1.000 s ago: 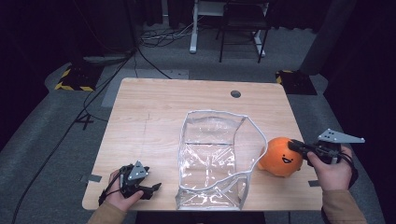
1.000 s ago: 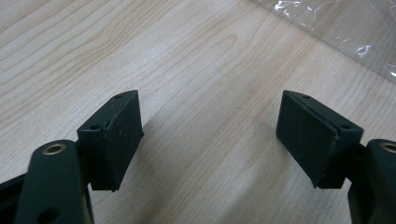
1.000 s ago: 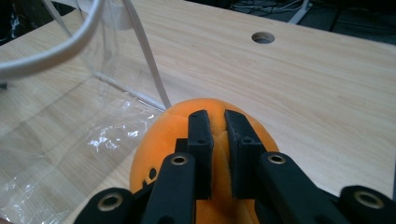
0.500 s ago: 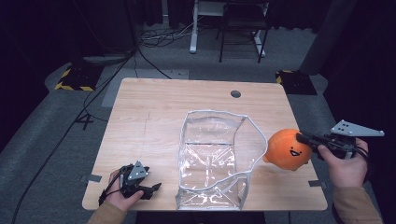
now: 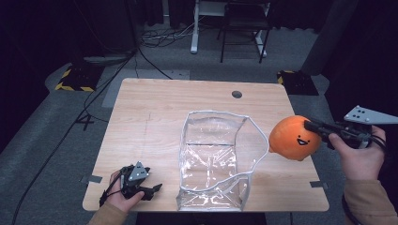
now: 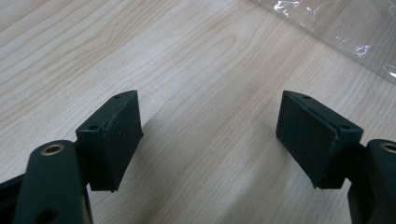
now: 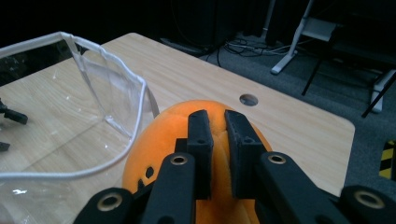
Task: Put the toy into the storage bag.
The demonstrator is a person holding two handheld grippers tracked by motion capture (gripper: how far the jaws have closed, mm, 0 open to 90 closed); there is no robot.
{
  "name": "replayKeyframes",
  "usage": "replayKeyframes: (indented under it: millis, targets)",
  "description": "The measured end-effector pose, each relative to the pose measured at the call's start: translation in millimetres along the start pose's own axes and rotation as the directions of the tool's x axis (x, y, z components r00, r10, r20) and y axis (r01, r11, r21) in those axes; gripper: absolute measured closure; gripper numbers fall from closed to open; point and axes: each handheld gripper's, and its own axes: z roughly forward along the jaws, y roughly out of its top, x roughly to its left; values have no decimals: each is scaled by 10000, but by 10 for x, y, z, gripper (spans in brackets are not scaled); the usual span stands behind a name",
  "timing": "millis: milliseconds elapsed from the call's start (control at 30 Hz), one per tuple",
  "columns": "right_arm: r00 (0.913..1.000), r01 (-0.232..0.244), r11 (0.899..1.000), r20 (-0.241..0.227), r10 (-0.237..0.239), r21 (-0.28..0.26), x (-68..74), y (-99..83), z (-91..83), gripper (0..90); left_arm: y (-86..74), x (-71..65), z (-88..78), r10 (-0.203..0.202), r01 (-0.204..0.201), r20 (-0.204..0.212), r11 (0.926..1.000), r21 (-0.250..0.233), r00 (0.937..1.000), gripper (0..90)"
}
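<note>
Orange plush toy (image 5: 293,138) is pinched by the right hand-held gripper (image 5: 313,126); left hand-held gripper (image 6: 212,140) gapes wide, empty.

Orange plush (image 5: 294,137), clear white-edged bag (image 5: 213,161), black grippers.

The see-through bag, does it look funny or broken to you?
A little funny, not broken. The clear bag stands open on the table, but its white rim sags and bends unevenly, and the plastic walls are crinkled. No tear shows. The orange plush toy is held beside it, outside, in the right gripper.
</note>
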Motion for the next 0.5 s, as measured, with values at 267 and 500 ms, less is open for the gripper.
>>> replayKeyframes:
  millis: [267,500]
  targets:
    - [9980,606,9978,-143,-610,-267,123,365,-17,817,-1,-3,2,-43,43,49,10000,-6,10000,228]
    - [9944,1031,9945,-235,-1035,-167,242,615,56,818,-1,-2,2,-43,43,49,10000,-5,10000,228]
